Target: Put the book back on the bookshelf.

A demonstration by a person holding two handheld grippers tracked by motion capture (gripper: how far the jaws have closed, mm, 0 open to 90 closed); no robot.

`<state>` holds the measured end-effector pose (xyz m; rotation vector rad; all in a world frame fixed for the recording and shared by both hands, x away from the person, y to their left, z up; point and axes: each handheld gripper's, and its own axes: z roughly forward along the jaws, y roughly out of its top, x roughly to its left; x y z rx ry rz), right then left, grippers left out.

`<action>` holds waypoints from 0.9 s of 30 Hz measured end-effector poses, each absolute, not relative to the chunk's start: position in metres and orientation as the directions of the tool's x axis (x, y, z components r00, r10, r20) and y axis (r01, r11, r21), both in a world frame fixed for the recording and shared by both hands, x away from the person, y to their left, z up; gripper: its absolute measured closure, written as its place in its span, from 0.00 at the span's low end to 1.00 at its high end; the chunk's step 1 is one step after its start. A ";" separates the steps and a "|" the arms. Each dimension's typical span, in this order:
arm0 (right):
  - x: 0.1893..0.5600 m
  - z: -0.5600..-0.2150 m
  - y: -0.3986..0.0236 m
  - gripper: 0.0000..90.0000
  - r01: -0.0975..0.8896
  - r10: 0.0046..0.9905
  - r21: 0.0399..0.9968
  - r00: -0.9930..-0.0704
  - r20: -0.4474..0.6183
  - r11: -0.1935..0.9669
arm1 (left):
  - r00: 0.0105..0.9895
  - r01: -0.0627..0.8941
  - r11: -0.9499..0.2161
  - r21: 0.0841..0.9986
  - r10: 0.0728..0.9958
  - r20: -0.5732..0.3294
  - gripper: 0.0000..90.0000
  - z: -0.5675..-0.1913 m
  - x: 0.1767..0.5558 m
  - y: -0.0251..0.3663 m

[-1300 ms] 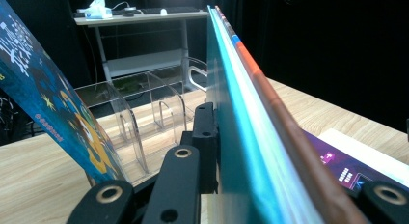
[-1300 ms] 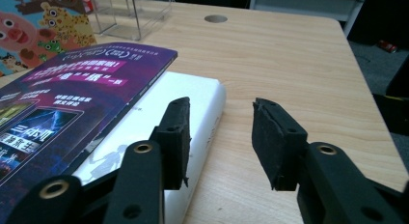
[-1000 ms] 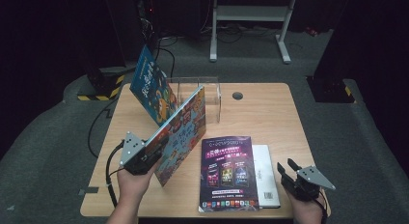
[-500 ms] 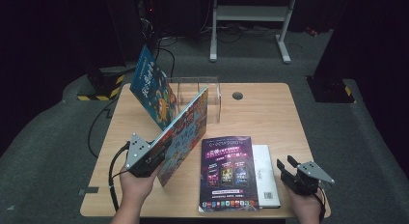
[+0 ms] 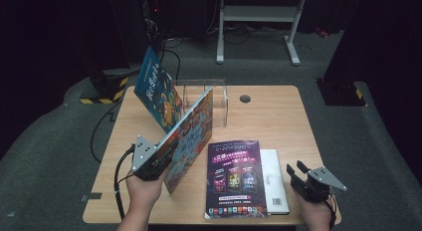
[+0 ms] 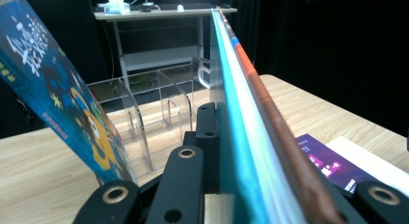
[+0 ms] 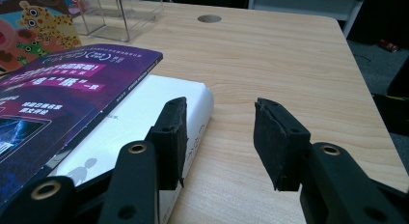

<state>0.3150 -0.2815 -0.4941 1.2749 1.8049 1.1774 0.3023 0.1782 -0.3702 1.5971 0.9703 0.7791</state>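
A thin colourful picture book [image 5: 191, 134] is clamped on edge in the left gripper [image 5: 158, 159], held above the wooden table [image 5: 278, 116], its far end near the clear acrylic divider rack [image 5: 219, 99]. A blue picture book [image 5: 157, 91] is leaned in the rack. The right gripper [image 7: 219, 137] is held open, empty, beside the white book [image 7: 140, 132] under the purple magazine [image 5: 236, 176].

Colourful picture book [image 5: 191, 134], thin, cartoon cover, standing on edge and tilted, lower corner pinched between left gripper's [image 5: 158, 159] fingers [image 6: 205, 137]
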 end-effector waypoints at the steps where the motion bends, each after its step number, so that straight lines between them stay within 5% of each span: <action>1: 0.314 -0.494 -0.282 0.62 0.383 0.942 0.914 -0.336 0.004 0.133 | 0.456 0.199 -0.108 0.974 0.890 0.005 0.90 -0.369 0.303 0.177; 27: 0.312 -0.492 -0.284 0.62 0.376 0.943 0.919 -0.334 0.011 0.122 | 0.373 0.203 -0.029 0.979 0.926 -0.050 0.90 -0.331 0.311 0.202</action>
